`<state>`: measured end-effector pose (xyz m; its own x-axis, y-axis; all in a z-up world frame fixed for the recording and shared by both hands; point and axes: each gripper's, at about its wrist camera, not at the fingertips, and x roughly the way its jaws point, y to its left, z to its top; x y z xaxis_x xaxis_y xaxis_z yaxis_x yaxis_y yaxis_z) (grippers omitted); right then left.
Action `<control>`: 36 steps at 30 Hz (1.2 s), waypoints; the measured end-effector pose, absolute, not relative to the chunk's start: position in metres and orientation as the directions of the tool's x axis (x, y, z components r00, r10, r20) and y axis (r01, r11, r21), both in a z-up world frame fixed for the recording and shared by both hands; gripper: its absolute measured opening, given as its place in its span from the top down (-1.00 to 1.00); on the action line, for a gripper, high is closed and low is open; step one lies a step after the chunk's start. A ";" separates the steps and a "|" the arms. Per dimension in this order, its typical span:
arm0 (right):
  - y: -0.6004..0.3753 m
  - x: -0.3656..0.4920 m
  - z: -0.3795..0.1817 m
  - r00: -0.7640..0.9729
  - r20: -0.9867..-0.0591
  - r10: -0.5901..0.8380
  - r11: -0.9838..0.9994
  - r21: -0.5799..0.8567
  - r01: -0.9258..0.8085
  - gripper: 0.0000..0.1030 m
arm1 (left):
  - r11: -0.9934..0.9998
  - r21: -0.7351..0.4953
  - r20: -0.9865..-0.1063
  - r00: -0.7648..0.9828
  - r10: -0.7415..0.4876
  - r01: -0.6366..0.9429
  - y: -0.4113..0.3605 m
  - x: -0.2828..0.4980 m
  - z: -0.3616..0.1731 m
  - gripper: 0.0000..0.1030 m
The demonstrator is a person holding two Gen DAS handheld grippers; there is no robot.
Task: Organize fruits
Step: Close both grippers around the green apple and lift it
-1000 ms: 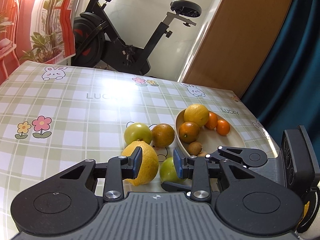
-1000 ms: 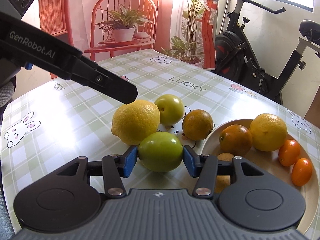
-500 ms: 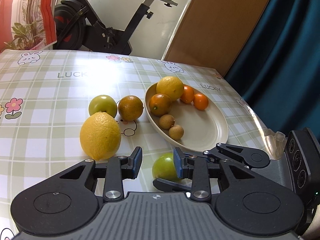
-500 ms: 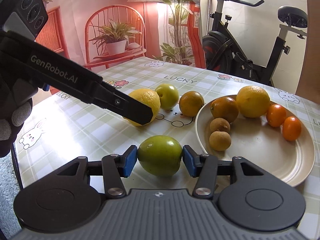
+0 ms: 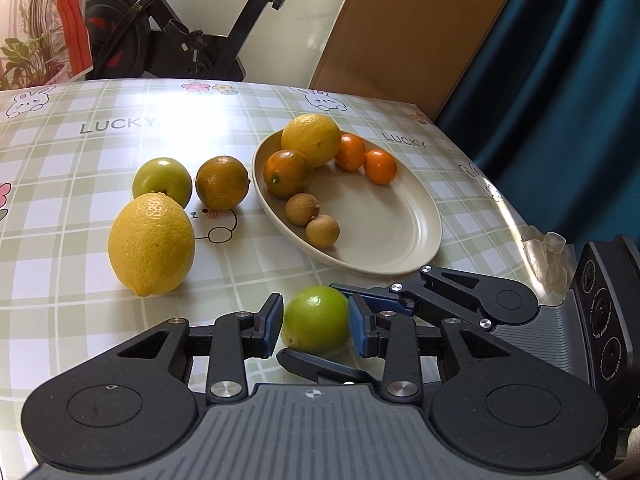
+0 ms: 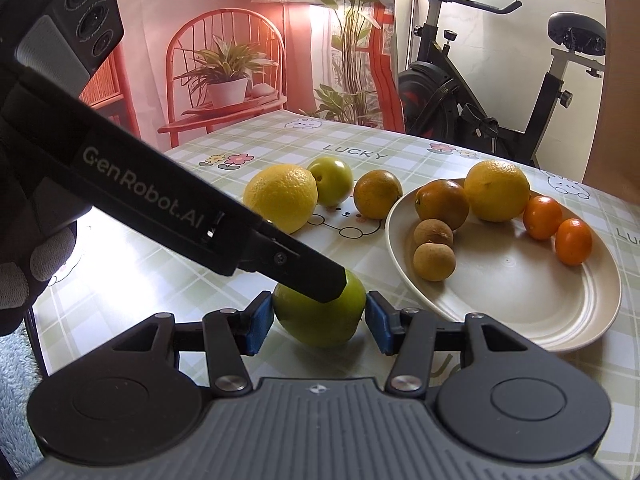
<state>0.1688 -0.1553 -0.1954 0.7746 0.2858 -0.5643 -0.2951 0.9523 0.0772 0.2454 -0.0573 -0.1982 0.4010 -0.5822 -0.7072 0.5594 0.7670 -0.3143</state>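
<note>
1. The right tongs (image 6: 320, 316) are clamped on a green fruit (image 6: 316, 320), both blue pads pressed against its sides; it sits low over the counter (image 6: 168, 280), just beside the near rim of the plate (image 6: 520, 320).
2. Whether the green fruit rests on the counter or hangs just above it cannot be told; its underside is hidden behind the tongs' body in both views.
3. The left tongs (image 5: 314, 326) frame the same fruit in their own view with narrow gaps at each pad. From the right wrist view only one dark finger shows, its tip lying over the fruit's top, so contact is unclear; they look slightly apart and grip nothing.
4. The dark finger hides part of the fruit's upper side and the near edge of the lemon (image 6: 282, 196).
5. Loose on the counter: the lemon, a second green fruit (image 6: 331, 180) and a dull orange (image 6: 378, 194).
6. On the plate: a large yellow citrus, a dark orange, two small oranges and two brown round fruits, kind unclear.
7. A gloved hand (image 6: 24, 268) is cut off at the left edge.
</note>
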 end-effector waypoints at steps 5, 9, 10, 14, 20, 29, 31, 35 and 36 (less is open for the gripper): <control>-0.158 0.168 -0.195 0.778 -0.563 0.279 0.956 0.086 -0.281 -0.09 | 0.769 -0.322 -0.706 0.400 -0.584 0.552 -0.059 0.243 -0.200 0.23; -0.160 0.167 -0.194 0.779 -0.562 0.276 0.958 0.093 -0.273 -0.09 | 0.775 -0.332 -0.703 0.406 -0.583 0.538 -0.060 0.242 -0.201 0.21; -0.160 0.167 -0.193 0.779 -0.564 0.274 0.958 0.092 -0.271 -0.09 | 0.776 -0.340 -0.702 0.406 -0.585 0.531 -0.059 0.242 -0.202 0.21; -0.160 0.166 -0.193 0.777 -0.569 0.269 0.960 0.094 -0.263 -0.09 | 0.779 -0.351 -0.701 0.405 -0.587 0.520 -0.059 0.242 -0.204 0.17; -0.163 0.166 -0.193 0.771 -0.572 0.279 0.959 0.122 -0.256 -0.09 | 0.777 -0.352 -0.703 0.401 -0.588 0.522 -0.060 0.241 -0.204 0.16; -0.163 0.165 -0.194 0.764 -0.580 0.283 0.958 0.136 -0.252 -0.03 | 0.777 -0.351 -0.707 0.396 -0.586 0.523 -0.063 0.242 -0.209 0.00; -0.163 0.166 -0.194 0.763 -0.582 0.281 0.958 0.129 -0.254 -0.01 | 0.777 -0.342 -0.709 0.399 -0.582 0.528 -0.066 0.240 -0.209 0.03; -0.163 0.164 -0.194 0.762 -0.583 0.281 0.959 0.132 -0.253 -0.01 | 0.776 -0.332 -0.713 0.395 -0.579 0.537 -0.068 0.235 -0.212 0.05; -0.163 0.165 -0.194 0.763 -0.583 0.280 0.959 0.133 -0.251 -0.01 | 0.776 -0.331 -0.712 0.397 -0.579 0.537 -0.068 0.234 -0.212 0.08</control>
